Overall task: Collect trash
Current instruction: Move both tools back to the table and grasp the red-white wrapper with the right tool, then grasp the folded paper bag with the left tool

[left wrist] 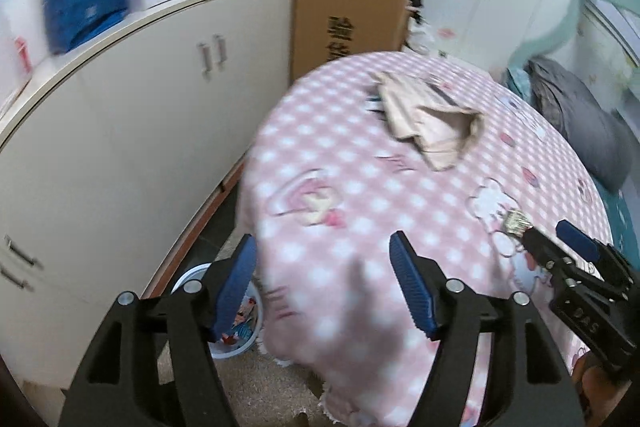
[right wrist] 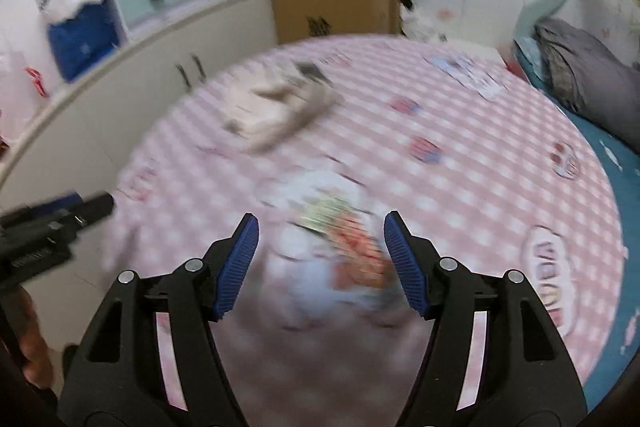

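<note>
A crumpled, colourful wrapper (right wrist: 344, 227) lies on the pink checked blanket (right wrist: 480, 155), blurred, just beyond and between the fingertips of my right gripper (right wrist: 322, 218). That gripper is open and its pads touch nothing. In the left wrist view the same wrapper (left wrist: 516, 223) shows by the tip of the right gripper (left wrist: 548, 230). My left gripper (left wrist: 322, 239) is open and empty over the near left corner of the blanket (left wrist: 360, 187). Below it on the floor stands a white bin (left wrist: 240, 315) with scraps inside. The left gripper (right wrist: 92, 203) appears at the left edge of the right wrist view.
A beige garment (left wrist: 432, 123) lies mid-bed, and flat papers (right wrist: 468, 71) lie at the far side. White cupboards (left wrist: 140, 147) line the left, with a narrow floor gap to the bed. A cardboard box (left wrist: 344, 15) stands behind. A grey pillow (left wrist: 576, 123) sits at right.
</note>
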Demonstrator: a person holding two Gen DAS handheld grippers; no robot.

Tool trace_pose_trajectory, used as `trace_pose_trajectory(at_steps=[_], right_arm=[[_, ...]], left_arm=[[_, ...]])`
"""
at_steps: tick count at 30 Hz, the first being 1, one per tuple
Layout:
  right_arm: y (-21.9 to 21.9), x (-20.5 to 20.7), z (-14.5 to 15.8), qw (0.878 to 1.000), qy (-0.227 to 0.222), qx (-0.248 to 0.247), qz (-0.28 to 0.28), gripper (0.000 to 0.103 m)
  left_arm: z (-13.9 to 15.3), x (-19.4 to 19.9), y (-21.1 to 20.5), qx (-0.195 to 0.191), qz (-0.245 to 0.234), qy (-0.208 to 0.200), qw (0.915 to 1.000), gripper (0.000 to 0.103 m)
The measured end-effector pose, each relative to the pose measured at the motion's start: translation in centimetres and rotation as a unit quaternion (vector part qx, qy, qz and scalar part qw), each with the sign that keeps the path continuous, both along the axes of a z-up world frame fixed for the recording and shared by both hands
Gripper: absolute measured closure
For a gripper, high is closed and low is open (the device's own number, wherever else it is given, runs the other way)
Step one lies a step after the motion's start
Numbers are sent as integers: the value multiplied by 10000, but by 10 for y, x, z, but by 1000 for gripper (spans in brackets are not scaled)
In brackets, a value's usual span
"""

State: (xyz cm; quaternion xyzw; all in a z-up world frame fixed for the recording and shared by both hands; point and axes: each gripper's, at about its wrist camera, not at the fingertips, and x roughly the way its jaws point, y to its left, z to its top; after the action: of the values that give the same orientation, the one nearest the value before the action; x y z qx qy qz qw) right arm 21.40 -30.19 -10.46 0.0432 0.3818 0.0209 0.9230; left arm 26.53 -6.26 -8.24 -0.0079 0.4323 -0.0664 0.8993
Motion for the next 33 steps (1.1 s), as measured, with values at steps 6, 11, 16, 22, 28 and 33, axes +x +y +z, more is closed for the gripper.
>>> trace_pose_trajectory(at_steps=[6, 11, 16, 22, 28, 33], right_arm=[[-9, 8, -11, 9986, 265, -172, 433, 42], [-11, 17, -13, 9974, 314, -255, 597, 88], [-31, 28, -9, 9991, 161, -8, 394, 90], [-55, 42, 5, 9987, -216, 432, 135, 90], [-69, 56, 8, 9971, -295, 698, 38, 90], [-71, 64, 3, 9960, -243, 855, 60, 90]], left_arm=[[-4, 13, -49, 220, -479, 15, 9986, 34], [-6, 26, -84, 476, -778, -67, 9958, 34], [-10, 42, -109, 618, -950, -166, 9934, 34], [-12, 62, -133, 658, -1184, -207, 9906, 34], [-19, 83, -151, 613, -1206, -163, 9907, 35], [-26, 99, -160, 553, -1220, 9, 9910, 57]])
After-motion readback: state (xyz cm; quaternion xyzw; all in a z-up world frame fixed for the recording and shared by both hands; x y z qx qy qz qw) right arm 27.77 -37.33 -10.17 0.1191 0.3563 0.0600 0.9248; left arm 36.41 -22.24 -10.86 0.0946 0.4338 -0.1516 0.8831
